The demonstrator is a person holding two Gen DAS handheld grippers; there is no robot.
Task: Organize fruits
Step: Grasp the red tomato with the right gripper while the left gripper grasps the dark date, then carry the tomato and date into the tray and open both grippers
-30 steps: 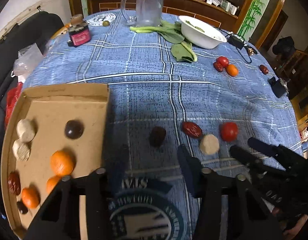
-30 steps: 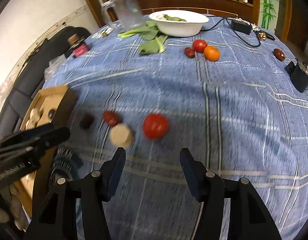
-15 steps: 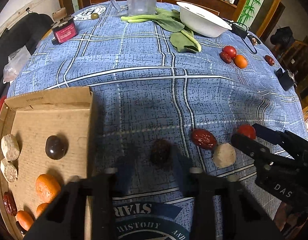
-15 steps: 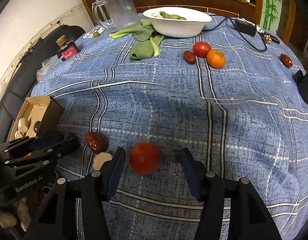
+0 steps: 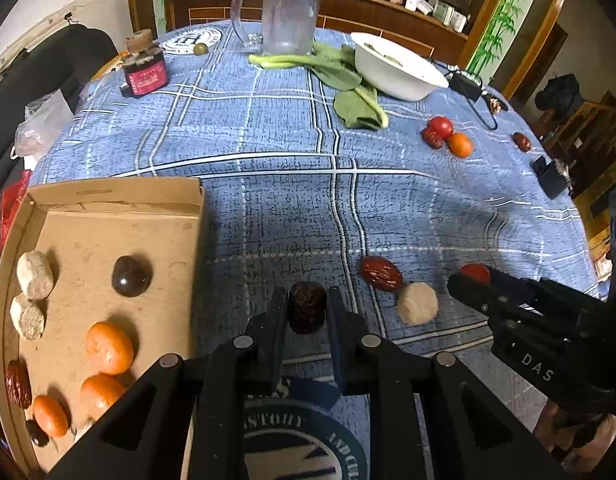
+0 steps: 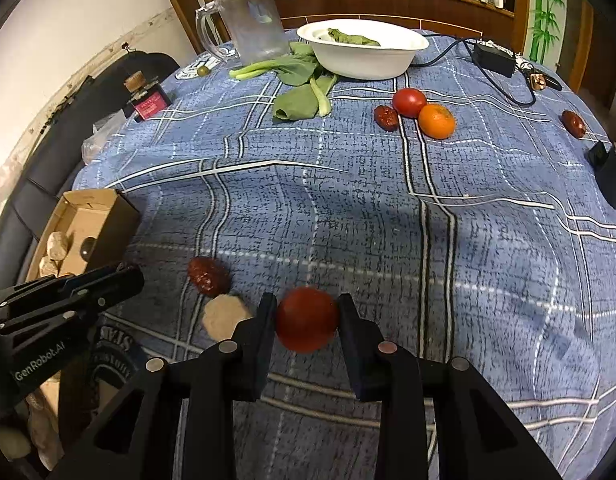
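Beside cardboard box (image 5: 107, 196), red date (image 5: 381, 273), beige cake (image 5: 417, 304).

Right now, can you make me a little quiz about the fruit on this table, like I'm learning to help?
1. True or false: the left tongs are shut on a dark date.
2. What sits between the right tongs? A) an orange B) a red tomato C) a green leaf
3. Fill in: sorted fruit lies in the cardboard ____.

Key: 1 true. 2 B; those tongs are closing and their pads touch it. 3 box.
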